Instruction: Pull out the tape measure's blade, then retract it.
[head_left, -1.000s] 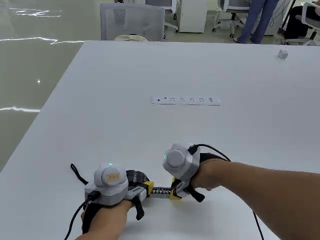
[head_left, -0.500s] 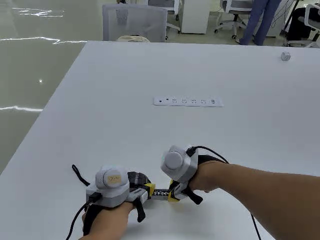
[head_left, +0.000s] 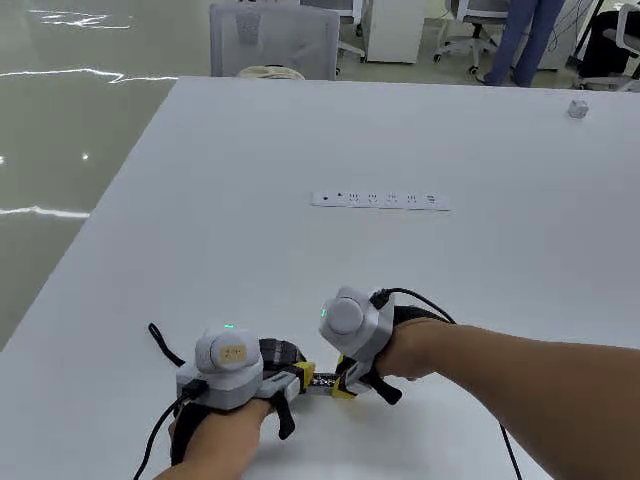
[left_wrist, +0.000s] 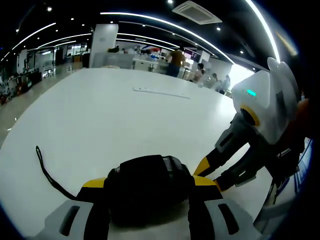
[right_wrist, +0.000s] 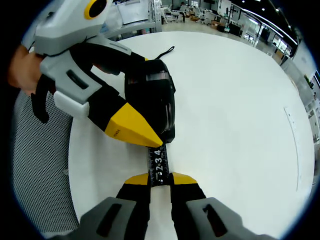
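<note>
Clamping the black tape measure (right_wrist: 152, 100) between the jaws of the left gripper (left_wrist: 149, 184), flat on the white worktop (left_wrist: 125, 120). Pinching its short drawn-out blade (right_wrist: 158, 165) between the jaws of the right gripper (right_wrist: 159, 179), just ahead of the case. Far beyond both jaws, a power strip (head_left: 380, 200).

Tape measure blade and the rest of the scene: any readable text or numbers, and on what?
"3 4": blade, between tape measure and right gripper.
Digits nearer its jaws: blurred.
Yellow sticker atop the left gripper: too small to read.
Power strip markings: too small.
</note>
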